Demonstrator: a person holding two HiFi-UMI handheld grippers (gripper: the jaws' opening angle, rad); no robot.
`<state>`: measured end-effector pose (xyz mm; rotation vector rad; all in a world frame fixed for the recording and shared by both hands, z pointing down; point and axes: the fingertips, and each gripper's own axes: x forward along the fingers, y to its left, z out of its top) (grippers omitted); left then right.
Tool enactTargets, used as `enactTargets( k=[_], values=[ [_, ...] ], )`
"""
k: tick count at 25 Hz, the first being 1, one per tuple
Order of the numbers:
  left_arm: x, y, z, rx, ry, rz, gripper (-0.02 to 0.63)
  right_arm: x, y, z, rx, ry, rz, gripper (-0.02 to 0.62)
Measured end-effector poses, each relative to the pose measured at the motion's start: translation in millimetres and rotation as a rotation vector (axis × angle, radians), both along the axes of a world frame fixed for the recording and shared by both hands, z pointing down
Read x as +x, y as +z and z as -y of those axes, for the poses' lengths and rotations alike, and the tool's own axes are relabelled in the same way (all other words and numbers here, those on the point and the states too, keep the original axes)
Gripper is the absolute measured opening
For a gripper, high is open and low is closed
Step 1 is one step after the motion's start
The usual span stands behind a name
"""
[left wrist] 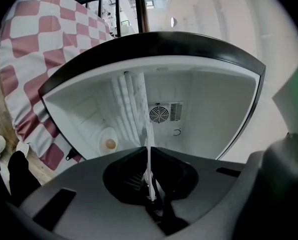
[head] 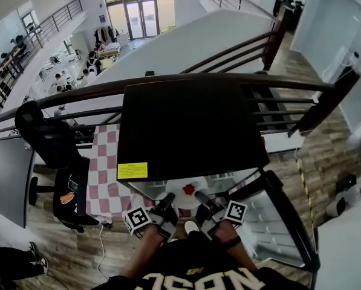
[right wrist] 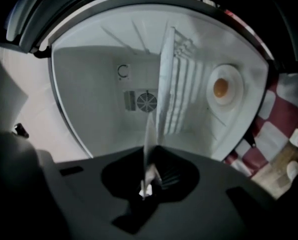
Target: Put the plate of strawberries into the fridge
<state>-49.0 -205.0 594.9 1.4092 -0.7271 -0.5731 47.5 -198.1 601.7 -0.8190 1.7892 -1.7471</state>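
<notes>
Head view looks down on the open black fridge, with the white plate at its mouth, its rim clamped on either side by the left gripper and the right gripper. If the hands move unevenly the plate could tilt, and the strawberries would likely roll off. The print on the fridge's yellow label is too small to read.

A red-and-white checkered cloth lay spread just beside a black office chair, which stood on the wooden floor. A dark wooden railing ran behind them. Beyond it, on a lower level, people sat at desks. An egg rested in a white dish.
</notes>
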Motion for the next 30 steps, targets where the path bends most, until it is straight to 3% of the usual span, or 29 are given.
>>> enactTargets(
  k=[14,30],
  values=[
    [1,6,23,-0.032,-0.047,-0.029,0.032,3,6,26,-0.055,0.047,0.045,0.043],
    [0,9,33,-0.025,-0.062,-0.015,0.032,5,8,36,-0.042,0.041,0.005,0.043]
  ],
)
